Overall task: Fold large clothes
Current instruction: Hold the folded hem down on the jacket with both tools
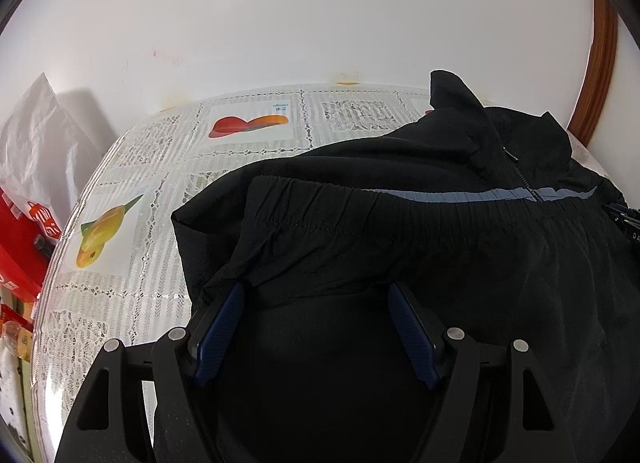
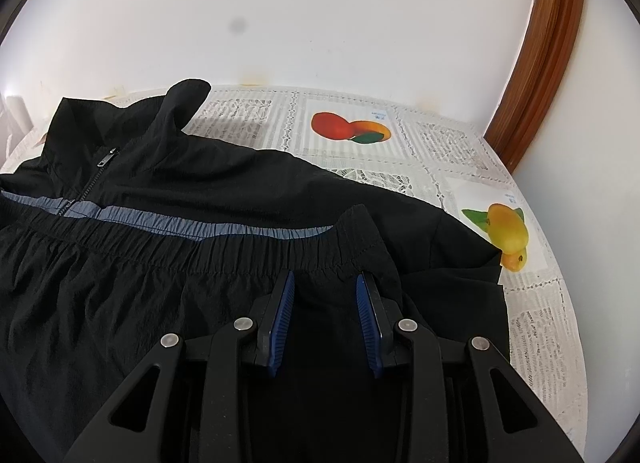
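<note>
black jacket (image 2: 200,183) | folded, elastic hem over grey chest stripe (zip closed) | lying flat

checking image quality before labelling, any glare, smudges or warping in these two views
Left wrist view: the wall is blown out white, the tablecloth shines along its curved edge, and the jacket loses detail in the dark. Right wrist view: a grey smudge sits on the wall, and the door frame bows.

your left gripper (image 1: 316,291) is matte black, with triangular cut-outs in its outer arms, round silver screws at the pivots and ribbed dark-blue pads (image 1: 219,337) lining the jaws. your right gripper (image 2: 326,277) matches it: black linkage, silver screws, ribbed blue pads (image 2: 282,323).
</note>
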The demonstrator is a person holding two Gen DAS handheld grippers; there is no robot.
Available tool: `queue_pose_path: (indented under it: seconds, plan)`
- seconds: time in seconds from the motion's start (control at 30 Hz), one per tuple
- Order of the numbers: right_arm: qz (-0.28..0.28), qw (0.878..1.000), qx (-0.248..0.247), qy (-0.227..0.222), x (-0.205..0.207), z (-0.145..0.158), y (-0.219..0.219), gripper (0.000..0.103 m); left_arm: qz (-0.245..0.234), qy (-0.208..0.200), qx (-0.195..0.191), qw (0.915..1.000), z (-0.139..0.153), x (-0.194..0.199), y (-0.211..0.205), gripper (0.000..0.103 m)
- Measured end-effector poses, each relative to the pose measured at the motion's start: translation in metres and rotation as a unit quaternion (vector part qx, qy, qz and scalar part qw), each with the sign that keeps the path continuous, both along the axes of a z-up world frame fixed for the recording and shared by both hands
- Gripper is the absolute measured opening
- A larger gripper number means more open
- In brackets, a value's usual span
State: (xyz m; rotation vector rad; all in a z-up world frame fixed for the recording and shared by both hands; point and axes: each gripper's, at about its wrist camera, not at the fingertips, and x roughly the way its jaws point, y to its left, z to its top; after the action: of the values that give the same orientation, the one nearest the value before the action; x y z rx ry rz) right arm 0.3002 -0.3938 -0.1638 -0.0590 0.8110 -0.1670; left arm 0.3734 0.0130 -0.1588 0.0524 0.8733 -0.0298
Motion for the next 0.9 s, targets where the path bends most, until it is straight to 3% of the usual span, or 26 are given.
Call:
queue_pose_path:
  seconds: [0.9]
  plan:
    - [0.000, 1.000, 0.002, 0.001, 0.0002, -0.0003, -0.0004, 0.032, 0.000, 0.000, 0.000, 1.0000, 0.0002, -0.0014, 0.0001, 0.074]
